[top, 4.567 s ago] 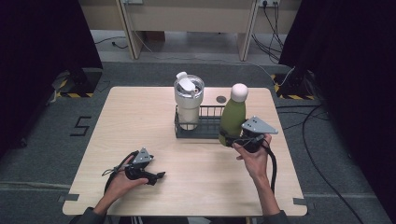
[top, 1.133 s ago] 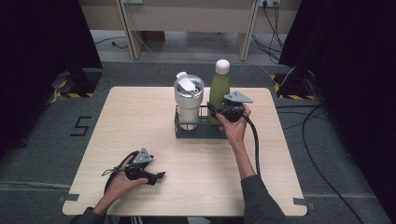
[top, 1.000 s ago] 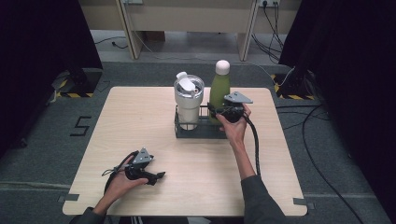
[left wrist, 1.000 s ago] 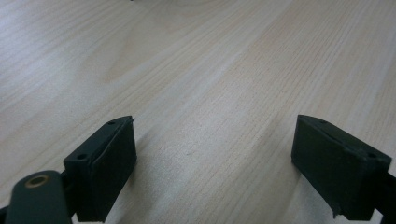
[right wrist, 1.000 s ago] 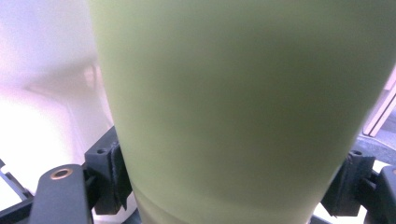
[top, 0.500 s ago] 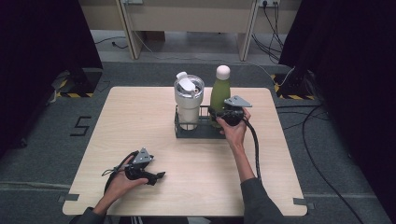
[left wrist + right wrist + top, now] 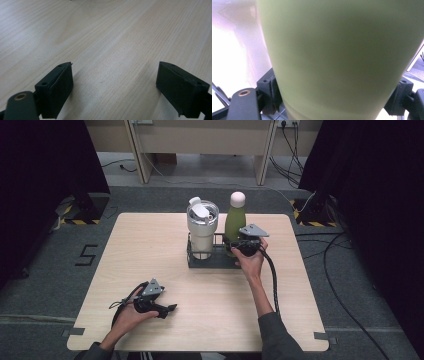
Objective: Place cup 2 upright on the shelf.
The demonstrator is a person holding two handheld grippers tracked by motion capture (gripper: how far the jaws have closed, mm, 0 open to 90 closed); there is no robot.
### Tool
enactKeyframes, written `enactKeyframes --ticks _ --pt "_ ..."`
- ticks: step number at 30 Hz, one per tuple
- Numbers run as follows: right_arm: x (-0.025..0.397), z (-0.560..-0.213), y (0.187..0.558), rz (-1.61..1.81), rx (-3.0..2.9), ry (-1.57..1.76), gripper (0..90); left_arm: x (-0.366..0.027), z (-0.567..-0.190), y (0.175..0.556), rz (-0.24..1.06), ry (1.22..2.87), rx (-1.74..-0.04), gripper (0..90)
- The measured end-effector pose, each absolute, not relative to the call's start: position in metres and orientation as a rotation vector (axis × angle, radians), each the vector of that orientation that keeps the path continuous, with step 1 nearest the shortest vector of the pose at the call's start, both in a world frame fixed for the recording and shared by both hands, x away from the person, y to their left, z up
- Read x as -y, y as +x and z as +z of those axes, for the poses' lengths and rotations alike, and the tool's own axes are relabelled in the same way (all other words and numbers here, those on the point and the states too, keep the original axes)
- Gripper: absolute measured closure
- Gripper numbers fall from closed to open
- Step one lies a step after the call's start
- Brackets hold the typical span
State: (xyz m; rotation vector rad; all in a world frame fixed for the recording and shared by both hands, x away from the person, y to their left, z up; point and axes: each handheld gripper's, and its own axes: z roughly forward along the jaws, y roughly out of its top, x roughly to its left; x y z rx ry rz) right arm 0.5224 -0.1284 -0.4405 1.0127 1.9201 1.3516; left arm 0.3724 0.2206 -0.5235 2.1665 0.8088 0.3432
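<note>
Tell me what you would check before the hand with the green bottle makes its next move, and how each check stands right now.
1. Jaws of the right gripper on both sides of the green bottle: ok, seen in the right gripper view.
2. Bottle upright: ok.
3. Bottle inside the black wire rack, in the slot beside the white tumbler: ok.
4. Bottle's base resting on the rack floor: cannot tell, the base is hidden.
5. Bottle apart from the tumbler: cannot tell; they stand very close.
6. Left gripper out of the way: ok, open, on the near table, nothing between its jaws.
</note>
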Motion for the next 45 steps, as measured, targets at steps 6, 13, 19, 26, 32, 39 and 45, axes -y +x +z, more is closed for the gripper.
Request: enactKeyframes --ticks 6,13,19,26,32,39,45 --pt "0.134 -0.439 0.522 1.338 -1.966 1.029 14.9 -0.221 -0.523 0.372 0.343 2.166 -0.809 13.5" --pt "0.139 -0.438 0.516 1.35 -1.971 1.033 15.1 -0.221 -0.524 0.372 0.343 2.166 -0.809 13.5" --pt "0.141 -0.43 0.506 1.368 -1.967 1.01 14.9 -0.221 -0.524 0.372 0.345 2.165 -0.81 13.5" --pt "0.148 -0.425 0.501 1.414 -1.965 1.011 15.0 -0.221 -0.524 0.372 0.343 2.166 -0.809 13.5" --pt "0.152 -0.422 0.495 1.42 -1.962 1.005 15.0 -0.221 -0.524 0.372 0.344 2.165 -0.81 13.5" --pt "0.155 -0.417 0.486 1.414 -1.963 0.993 15.0 -0.221 -0.524 0.372 0.344 2.165 -0.81 13.5" --pt "0.158 -0.415 0.474 1.408 -1.967 0.985 15.0 -0.221 -0.524 0.372 0.343 2.166 -0.809 13.5"
